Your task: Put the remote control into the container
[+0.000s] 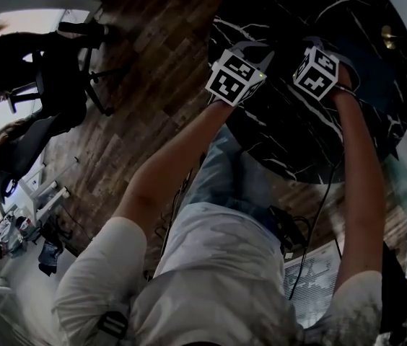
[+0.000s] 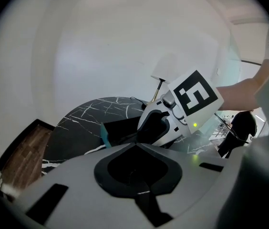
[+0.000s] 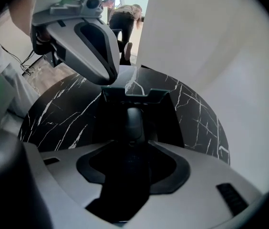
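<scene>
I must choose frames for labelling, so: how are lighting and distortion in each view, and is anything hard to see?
Head view: strong fisheye bending, dim light, the black table loses detail. Left gripper view: the white wall is bright and pale, corners vignetted black. Right gripper view: the dark remote control merges with the dark container behind it.

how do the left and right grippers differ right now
The right gripper clamps the dark remote, jaws parted around it; the left gripper holds nothing, jaws closed together. The right gripper points straight at the container; the left gripper is angled across toward the right one. Both hover over the black marble table.
</scene>
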{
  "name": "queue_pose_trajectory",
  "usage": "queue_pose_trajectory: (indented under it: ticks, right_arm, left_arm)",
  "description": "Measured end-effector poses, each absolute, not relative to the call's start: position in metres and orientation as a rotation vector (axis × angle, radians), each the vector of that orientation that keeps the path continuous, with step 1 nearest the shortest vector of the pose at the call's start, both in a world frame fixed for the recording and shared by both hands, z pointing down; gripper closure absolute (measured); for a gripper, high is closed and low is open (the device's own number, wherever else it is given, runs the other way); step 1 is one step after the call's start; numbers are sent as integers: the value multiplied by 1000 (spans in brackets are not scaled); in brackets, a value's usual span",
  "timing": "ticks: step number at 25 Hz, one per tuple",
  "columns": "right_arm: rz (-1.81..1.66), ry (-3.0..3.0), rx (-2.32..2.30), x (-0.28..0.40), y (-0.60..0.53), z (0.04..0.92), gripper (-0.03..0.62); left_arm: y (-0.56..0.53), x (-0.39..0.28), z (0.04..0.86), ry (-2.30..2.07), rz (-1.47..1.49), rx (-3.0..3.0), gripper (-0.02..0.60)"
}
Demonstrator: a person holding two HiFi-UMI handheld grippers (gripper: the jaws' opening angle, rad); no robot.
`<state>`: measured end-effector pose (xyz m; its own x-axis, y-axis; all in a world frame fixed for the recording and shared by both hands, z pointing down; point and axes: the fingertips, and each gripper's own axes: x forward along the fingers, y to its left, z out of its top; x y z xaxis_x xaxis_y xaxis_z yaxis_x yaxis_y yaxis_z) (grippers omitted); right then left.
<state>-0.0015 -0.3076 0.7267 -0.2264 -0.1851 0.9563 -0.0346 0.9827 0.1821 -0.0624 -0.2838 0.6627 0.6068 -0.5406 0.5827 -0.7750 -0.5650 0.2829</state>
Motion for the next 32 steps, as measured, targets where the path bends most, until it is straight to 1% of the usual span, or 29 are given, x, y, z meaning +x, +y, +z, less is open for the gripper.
queue_pose_trajectory:
  ticks: [11,16,20,25,26,28,29,30,32]
  right_arm:
    - [-129,-1739,144,-4,-312,734,393]
    - [-141,-1773,168,-2,-311,719,391]
    - [-125,-1865,267,3,-308,676,391]
    - [-32,-2156,563,11,-280,567,393]
    - [-25,-2219,641,15,-273,541,410]
    - [-32,-2330,800,28,-256,488,512]
    - [-28,-2378,869,35,-243,463,539]
    - [-16,-2420,928,42,-229,440,563]
    - [10,-2491,1028,53,-197,400,579]
  left_arm:
    - [-274,-70,656,-1033,608,2320,575]
    - [-259,-77,639,-1036,577,2326,575]
    - [-247,-72,602,-1040,510,2364,575]
    - [-222,-53,522,-1021,364,2471,577]
    - [-215,-46,502,-998,318,2508,577]
    - [-201,-30,461,-946,224,2589,577]
    - [-192,-23,440,-932,188,2621,577]
    - [-183,-17,420,-926,156,2646,577]
    - [-166,-4,381,-915,89,2691,577]
